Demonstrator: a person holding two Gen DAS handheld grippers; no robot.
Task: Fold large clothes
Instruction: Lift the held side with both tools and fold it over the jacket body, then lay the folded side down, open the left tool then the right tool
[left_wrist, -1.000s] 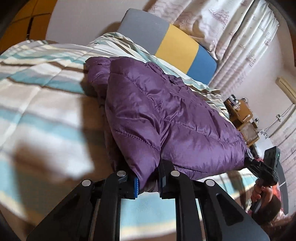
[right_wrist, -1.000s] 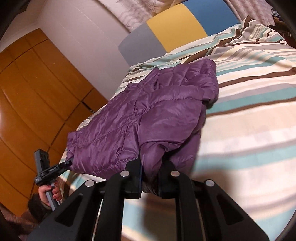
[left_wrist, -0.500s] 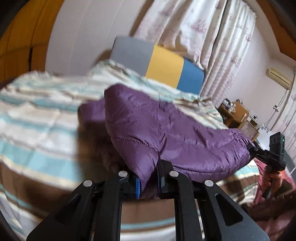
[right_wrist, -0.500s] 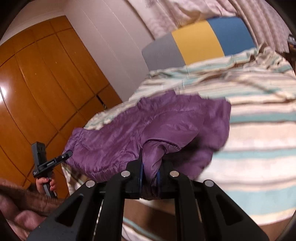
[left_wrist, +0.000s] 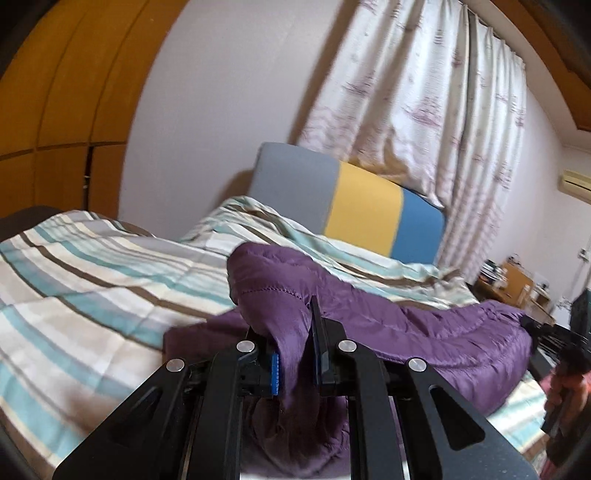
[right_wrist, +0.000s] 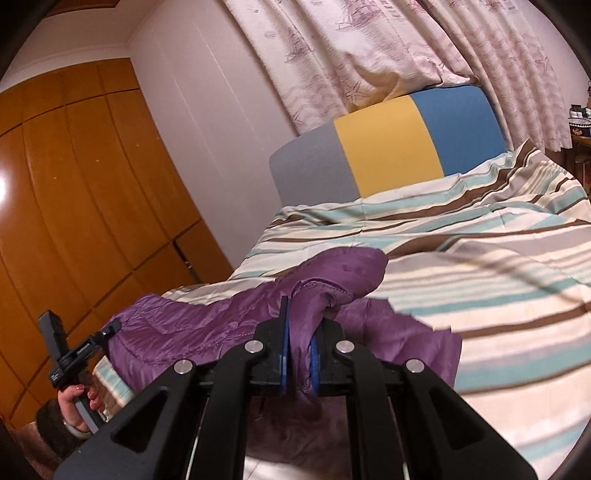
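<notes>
- Left tool (left_wrist: 293, 350): jaws narrow, pinching a bunched fold of the purple jacket (left_wrist: 424, 332); the fabric rises above the fingers in a rounded hump and hangs below them.
- Right tool (right_wrist: 298, 350): jaws narrow, clamped on another bunch of the purple jacket (right_wrist: 192, 332); blue pads show on both sides of the cloth.
- Left view: the jacket runs from the jaws toward 3 o'clock, a long quilted band lying on the bed (left_wrist: 92, 295), its far end at the frame's right edge by the other tool, which is blurred there.
- Right view: the jacket stretches from the jaws toward 9 o'clock, where the left tool (right_wrist: 110, 328) grips its far end; the person's hand (right_wrist: 75, 404) holds that tool's handle at 8 o'clock, nails red.
- A loose flap of jacket lies at 3 o'clock of the right jaws, flat on the cover.
- The bed carries a striped cover in cream, teal and brown; the jacket sits on its near part.
- Headboard (left_wrist: 351, 206) at 12 o'clock, in grey, yellow and blue panels.
- Curtain (left_wrist: 424, 110) with a pale printed pattern behind the headboard, at 1 o'clock.
- Wooden wardrobe (right_wrist: 74, 203) at 9 to 10 o'clock in the right view.
- Small wooden furniture (left_wrist: 517, 284) with clutter at 3 o'clock in the left view; details too small to tell.
</notes>
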